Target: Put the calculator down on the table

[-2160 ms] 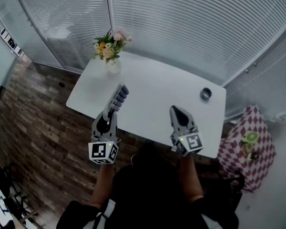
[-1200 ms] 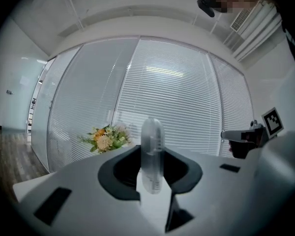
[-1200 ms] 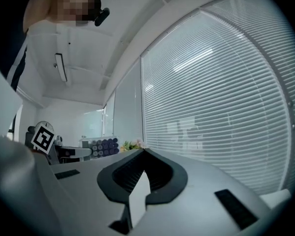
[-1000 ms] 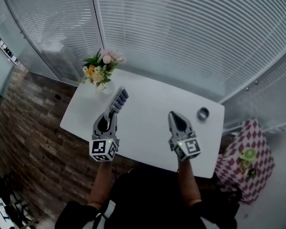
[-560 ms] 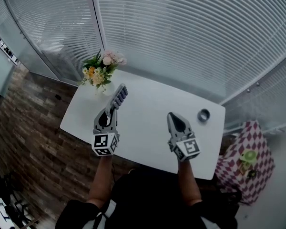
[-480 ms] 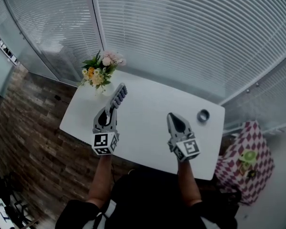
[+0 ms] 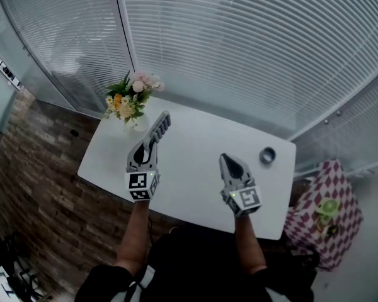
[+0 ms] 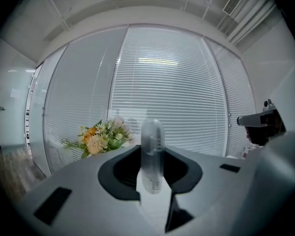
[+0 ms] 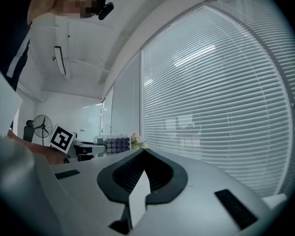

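Just right of the flowers point(image 7: 130, 98), my left gripper point(image 7: 150, 143) stays clamped on the calculator point(image 7: 159, 128), edge-up over the table point(image 7: 195, 137). It has crept toward them, so set-down seems close. My right gripper point(image 7: 226, 160), farther right, is closed and empty.

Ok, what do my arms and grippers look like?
Both the left gripper and right gripper are grey, tapering to a point, with a dark hollow on top. Each carries a white cube of black square markers with a small green light. No cables show. You wear a black top; forearms are unsleeved.
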`<state>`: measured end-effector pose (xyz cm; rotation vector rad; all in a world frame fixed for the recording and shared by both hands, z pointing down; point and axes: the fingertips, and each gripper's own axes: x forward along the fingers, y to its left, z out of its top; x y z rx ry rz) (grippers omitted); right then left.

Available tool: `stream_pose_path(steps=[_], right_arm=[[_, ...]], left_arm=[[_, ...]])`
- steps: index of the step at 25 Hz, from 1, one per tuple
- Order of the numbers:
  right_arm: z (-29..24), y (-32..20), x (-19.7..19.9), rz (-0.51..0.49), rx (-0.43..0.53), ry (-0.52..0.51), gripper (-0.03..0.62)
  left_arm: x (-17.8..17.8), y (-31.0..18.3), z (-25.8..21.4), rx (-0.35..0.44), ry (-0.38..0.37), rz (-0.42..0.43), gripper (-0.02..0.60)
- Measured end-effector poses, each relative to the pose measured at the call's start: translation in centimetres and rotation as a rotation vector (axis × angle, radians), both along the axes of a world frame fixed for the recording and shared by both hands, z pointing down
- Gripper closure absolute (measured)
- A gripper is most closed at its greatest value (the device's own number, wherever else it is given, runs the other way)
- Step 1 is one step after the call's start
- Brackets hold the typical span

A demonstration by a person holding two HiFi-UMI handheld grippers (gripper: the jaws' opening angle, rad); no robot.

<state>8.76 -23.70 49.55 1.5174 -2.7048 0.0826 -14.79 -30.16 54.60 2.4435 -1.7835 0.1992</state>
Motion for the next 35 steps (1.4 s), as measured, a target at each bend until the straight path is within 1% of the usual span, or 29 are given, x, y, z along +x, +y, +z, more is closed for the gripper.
stream_pose_path(steps=[3, 5, 6, 9, 11, 12, 13, 14, 16, 18, 20, 22, 23, 24, 25, 29, 31, 35], right_arm=[[0.2, 0.0, 0.3, 0.003, -0.011, 0.015, 0.588], [0.3, 0.2, 0.3, 0.001, -0.014, 0.020, 0.588], [0.4, 0.2, 0.3, 0.000, -0.017, 0.018, 0.588], [0.8, 0.2, 0.4, 0.003, -0.019, 0.009, 0.588], [0.9, 0.1, 0.6, 0.008, -0.021, 0.013, 0.588], [0.8, 0.1, 0.7, 0.010, -0.023, 0.019, 0.588], [0.8, 0.0, 0.8, 0.012, -0.024, 0.023, 0.588], [0.9, 0.0, 0.8, 0.011, -0.024, 0.027, 0.588], [1.0, 0.1, 0.7, 0.010, -0.027, 0.026, 0.588], [1.0, 0.1, 0.6, 0.008, -0.027, 0.023, 0.588], [1.0, 0.2, 0.6, 0.007, -0.030, 0.024, 0.588], [1.2, 0.2, 0.7, 0.011, -0.038, 0.021, 0.588], [1.2, 0.2, 0.8, 0.013, -0.040, 0.018, 0.588], [1.2, 0.1, 0.9, 0.015, -0.040, 0.017, 0.588], [1.2, 0.1, 0.9, 0.014, -0.038, 0.017, 0.588], [1.2, 0.1, 0.7, 0.008, -0.036, 0.019, 0.588], [1.3, 0.2, 0.8, 0.008, -0.037, 0.024, 0.588], [1.6, 0.2, 1.0, 0.007, -0.038, 0.032, 0.588]], left_arm=[[0.6, -0.6, 1.0, -0.012, 0.012, 0.005, 0.482], [0.7, -0.9, 1.6, -0.030, 0.056, 0.010, 0.482], [0.7, -0.9, 1.9, -0.044, 0.099, 0.010, 0.482], [0.6, -1.2, 2.7, -0.104, 0.275, 0.008, 0.482], [0.6, -1.3, 3.0, -0.141, 0.363, 0.004, 0.482], [0.7, -1.3, 3.2, -0.155, 0.418, 0.002, 0.482], [0.8, -1.3, 3.3, -0.170, 0.490, 0.000, 0.482], [0.8, -1.4, 3.5, -0.186, 0.580, -0.003, 0.482], [0.4, -1.6, 3.7, -0.219, 0.797, -0.025, 0.482], [-0.3, -1.7, 4.1, -0.249, 1.008, -0.073, 0.482], [-0.8, -1.6, 5.5, -0.288, 1.203, -0.128, 0.482], [-1.1, -1.4, 6.9, -0.324, 1.355, -0.168, 0.482], [-1.1, -1.4, 7.4, -0.337, 1.407, -0.175, 0.482], [-0.9, -1.4, 7.7, -0.346, 1.438, -0.173, 0.482], [-0.6, -1.5, 7.9, -0.355, 1.452, -0.167, 0.482], [0.1, -1.6, 7.9, -0.370, 1.450, -0.161, 0.482], [0.2, -1.9, 8.3, -0.379, 1.448, -0.177, 0.482], [0.5, -2.8, 10.4, -0.417, 1.466, -0.206, 0.482]])
